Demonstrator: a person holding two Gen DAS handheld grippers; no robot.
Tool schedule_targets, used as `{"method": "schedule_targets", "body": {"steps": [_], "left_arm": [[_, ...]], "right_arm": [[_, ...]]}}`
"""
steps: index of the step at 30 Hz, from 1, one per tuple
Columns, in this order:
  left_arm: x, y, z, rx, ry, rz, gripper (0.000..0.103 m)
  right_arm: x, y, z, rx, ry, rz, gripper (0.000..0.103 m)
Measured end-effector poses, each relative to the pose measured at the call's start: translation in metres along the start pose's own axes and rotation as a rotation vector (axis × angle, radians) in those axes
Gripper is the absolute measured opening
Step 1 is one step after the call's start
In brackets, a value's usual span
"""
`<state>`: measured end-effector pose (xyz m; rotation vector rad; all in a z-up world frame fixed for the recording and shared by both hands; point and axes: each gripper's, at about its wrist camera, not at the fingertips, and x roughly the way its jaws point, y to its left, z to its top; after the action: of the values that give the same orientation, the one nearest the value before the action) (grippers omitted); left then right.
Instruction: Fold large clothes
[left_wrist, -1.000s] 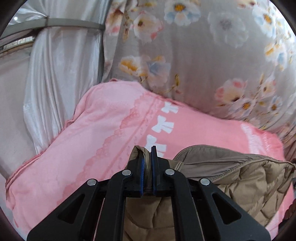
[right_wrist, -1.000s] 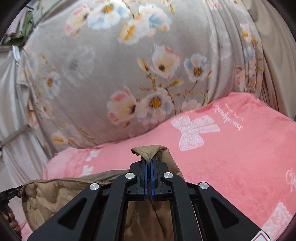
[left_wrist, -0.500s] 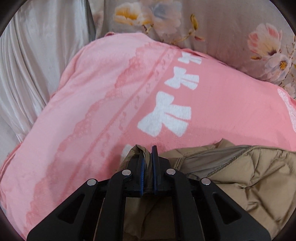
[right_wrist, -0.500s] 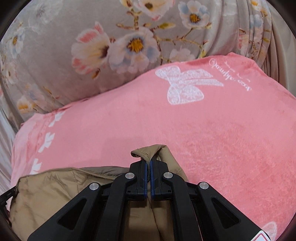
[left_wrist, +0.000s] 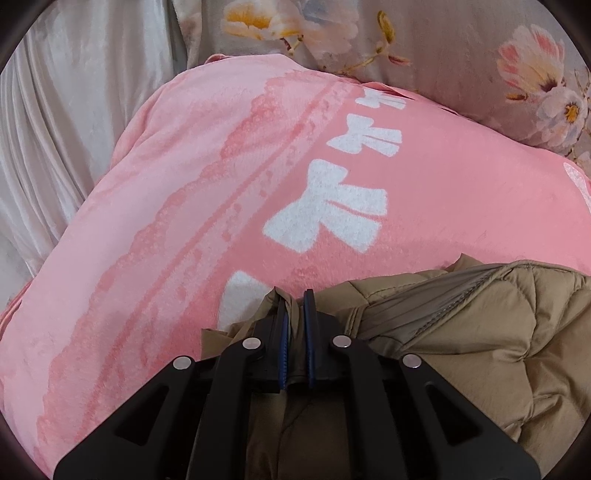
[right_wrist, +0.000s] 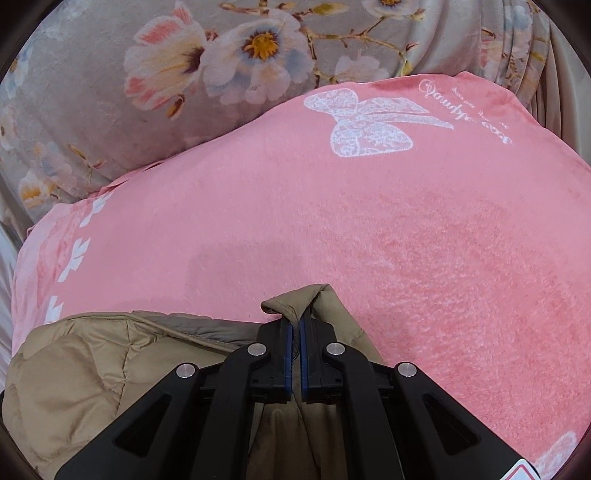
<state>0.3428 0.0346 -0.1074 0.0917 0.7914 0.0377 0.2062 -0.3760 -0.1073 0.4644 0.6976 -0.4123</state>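
Fabric of the tan quilted jacket (left_wrist: 461, 350) is pinched in both claws: the left gripper (left_wrist: 295, 314) and right gripper (right_wrist: 294, 325) each clamp a bunched edge, probably so the garment spreads evenly over the pink blanket (right_wrist: 369, 229) beneath it.

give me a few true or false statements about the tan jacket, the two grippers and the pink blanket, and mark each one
1. The left gripper is clamped on a fold of the tan quilted jacket. True.
2. The right gripper is open and empty. False: it is shut on an edge of the jacket.
3. The jacket lies over a pink blanket with white bows. True.
4. The cloth behind the blanket is plain blue. False: it is a grey floral fabric.
5. A bare hand grips the jacket. False: no hand shows.
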Motion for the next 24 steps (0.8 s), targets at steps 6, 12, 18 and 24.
{"method": "schedule_targets", "body": {"steps": [6,12,18,24], "left_arm": [[0.003,-0.001,-0.002,-0.003,0.0,0.001,0.008],[0.005,-0.003,-0.003,0.004,0.002,0.009,0.007],[0.007,-0.005,-0.004,0.012,0.002,0.018,0.007],[0.008,-0.005,-0.003,0.016,0.0,0.023,0.007]], "right_arm": [[0.004,0.003,0.0,-0.012,0.013,-0.022,0.002],[0.007,0.006,-0.001,-0.027,0.023,-0.047,0.001],[0.011,0.011,-0.002,-0.058,0.038,-0.083,0.002],[0.012,0.012,-0.003,-0.069,0.041,-0.094,0.002]]}}
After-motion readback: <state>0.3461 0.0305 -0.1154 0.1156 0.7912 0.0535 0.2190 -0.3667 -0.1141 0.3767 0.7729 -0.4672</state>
